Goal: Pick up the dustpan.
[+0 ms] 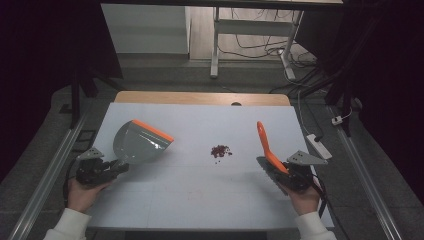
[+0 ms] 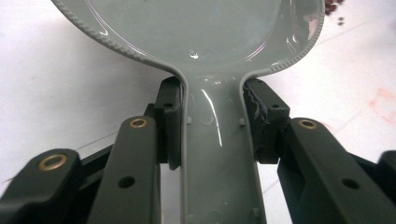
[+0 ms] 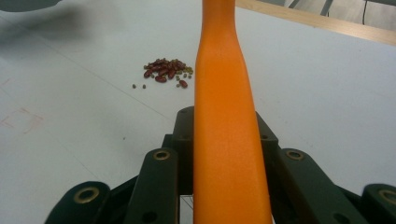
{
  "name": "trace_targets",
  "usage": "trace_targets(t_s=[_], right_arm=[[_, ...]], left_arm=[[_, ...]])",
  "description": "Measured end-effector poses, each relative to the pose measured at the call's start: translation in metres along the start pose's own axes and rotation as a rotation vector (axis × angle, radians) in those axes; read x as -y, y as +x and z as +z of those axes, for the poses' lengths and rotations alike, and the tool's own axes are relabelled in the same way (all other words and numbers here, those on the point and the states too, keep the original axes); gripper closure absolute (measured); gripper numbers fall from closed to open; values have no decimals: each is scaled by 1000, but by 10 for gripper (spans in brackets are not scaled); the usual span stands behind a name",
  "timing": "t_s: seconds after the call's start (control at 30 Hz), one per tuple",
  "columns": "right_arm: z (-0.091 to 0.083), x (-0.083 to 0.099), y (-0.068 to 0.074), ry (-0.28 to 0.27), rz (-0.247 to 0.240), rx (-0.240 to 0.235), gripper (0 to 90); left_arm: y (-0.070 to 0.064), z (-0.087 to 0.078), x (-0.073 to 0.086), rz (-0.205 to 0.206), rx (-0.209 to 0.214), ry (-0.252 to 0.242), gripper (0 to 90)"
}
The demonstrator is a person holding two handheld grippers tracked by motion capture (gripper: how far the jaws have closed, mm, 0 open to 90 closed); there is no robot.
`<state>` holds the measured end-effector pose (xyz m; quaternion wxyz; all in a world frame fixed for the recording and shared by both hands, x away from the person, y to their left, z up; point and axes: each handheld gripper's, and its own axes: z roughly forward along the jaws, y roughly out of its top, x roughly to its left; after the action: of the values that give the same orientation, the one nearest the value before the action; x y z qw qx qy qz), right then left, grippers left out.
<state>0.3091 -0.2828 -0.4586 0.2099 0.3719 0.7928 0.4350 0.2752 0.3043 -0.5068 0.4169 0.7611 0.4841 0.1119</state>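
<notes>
Both tools picked up, nothing swept yet. Left gripper [image 1: 107, 169] at 8 o'clock, jaws pinching the grey dustpan [image 1: 138, 143] handle. Right gripper [image 1: 286, 176] at 4 o'clock, jaws squeezing the orange brush [image 1: 265, 144]. Little bean pile [image 1: 220, 150] loose mid-table. Sweeping left, probably.

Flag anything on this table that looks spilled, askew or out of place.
A small heap of red beans with a few green bits lies loose on the white table, between the grey dustpan in the left tool and the orange brush in the right tool. Faint red marks stain the table.
</notes>
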Motion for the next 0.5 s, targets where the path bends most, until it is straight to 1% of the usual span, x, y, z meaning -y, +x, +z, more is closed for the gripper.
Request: trace_targets(t_s=[0.13,0.27,0.37,0.5], right_arm=[[3,-1,-1,2,-1,-1,707],[3,-1,0,1,17,-27,707],[2,-1,1,-2,13,-28,707],[2,-2,0,-6,17,-32,707]], left_arm=[[-3,-3,0,25,27,-14,613],[-6,-4,0,51,55,-19,613],[-10,-4,0,83,65,-23,613],[-14,-5,0,121,98,-25,614]])
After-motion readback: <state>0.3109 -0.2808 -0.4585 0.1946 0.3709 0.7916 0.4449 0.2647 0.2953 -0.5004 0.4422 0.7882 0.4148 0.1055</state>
